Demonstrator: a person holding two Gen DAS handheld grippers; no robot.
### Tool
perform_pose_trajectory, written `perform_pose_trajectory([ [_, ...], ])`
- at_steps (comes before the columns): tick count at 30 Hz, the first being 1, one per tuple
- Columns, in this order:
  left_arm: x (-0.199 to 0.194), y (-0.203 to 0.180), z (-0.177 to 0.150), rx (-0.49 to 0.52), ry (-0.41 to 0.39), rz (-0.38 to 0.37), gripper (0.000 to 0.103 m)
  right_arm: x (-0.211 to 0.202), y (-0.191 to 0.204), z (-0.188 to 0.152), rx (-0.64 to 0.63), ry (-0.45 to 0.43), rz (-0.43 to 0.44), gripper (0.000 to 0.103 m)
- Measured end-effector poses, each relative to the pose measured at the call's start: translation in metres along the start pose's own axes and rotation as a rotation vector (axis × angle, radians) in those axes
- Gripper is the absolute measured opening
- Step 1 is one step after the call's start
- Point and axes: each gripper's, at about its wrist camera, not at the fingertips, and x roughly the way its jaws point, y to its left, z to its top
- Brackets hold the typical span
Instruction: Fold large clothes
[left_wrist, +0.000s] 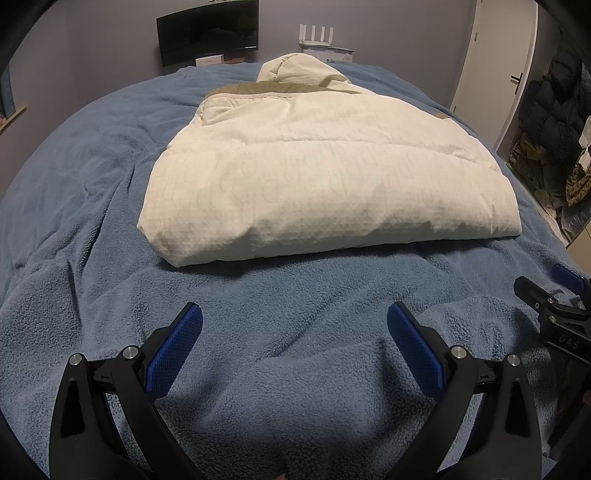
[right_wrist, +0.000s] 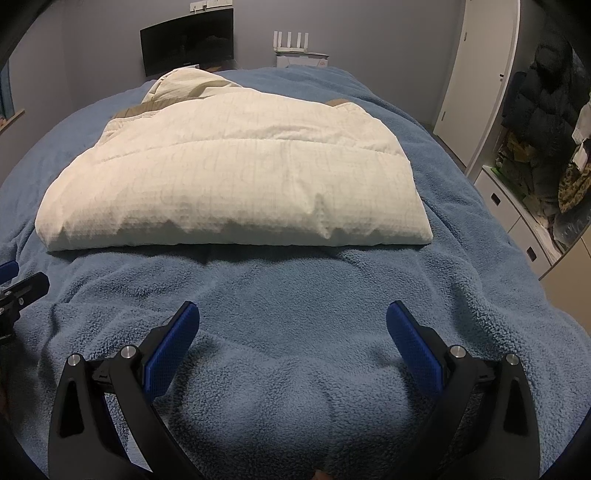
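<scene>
A cream puffy jacket (left_wrist: 317, 177) lies folded into a thick rectangle on the blue fleece blanket (left_wrist: 280, 302), its hood (left_wrist: 291, 66) pointing to the far side and tan lining showing near the collar. In the right wrist view the same jacket (right_wrist: 236, 184) sits left of centre. My left gripper (left_wrist: 294, 314) hovers open over bare blanket, short of the jacket's near fold. My right gripper (right_wrist: 292, 312) is also open, empty, and just as far back from the near edge. Each gripper peeks into the other's view at the side.
A dark monitor (left_wrist: 208, 33) and a white router (left_wrist: 317, 37) stand beyond the bed's far end. A white door (left_wrist: 498, 66) and shelving with piled dark clothes (right_wrist: 546, 155) line the right side. White drawers (right_wrist: 517, 221) sit close to the bed's right edge.
</scene>
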Motion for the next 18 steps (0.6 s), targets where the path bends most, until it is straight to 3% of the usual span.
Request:
perform_pose_trajectory([
  [14, 0.0044, 0.0014, 0.0013, -0.008, 0.020, 0.042, 0.096, -0.0007, 0.0011, -0.0001, 0.003, 0.001, 0.001, 0.097],
  [18, 0.0042, 0.0010, 0.0012, 0.002, 0.022, 0.018, 0.096, -0.0006, 0.0015, -0.0001, 0.003, 0.001, 0.000, 0.097],
])
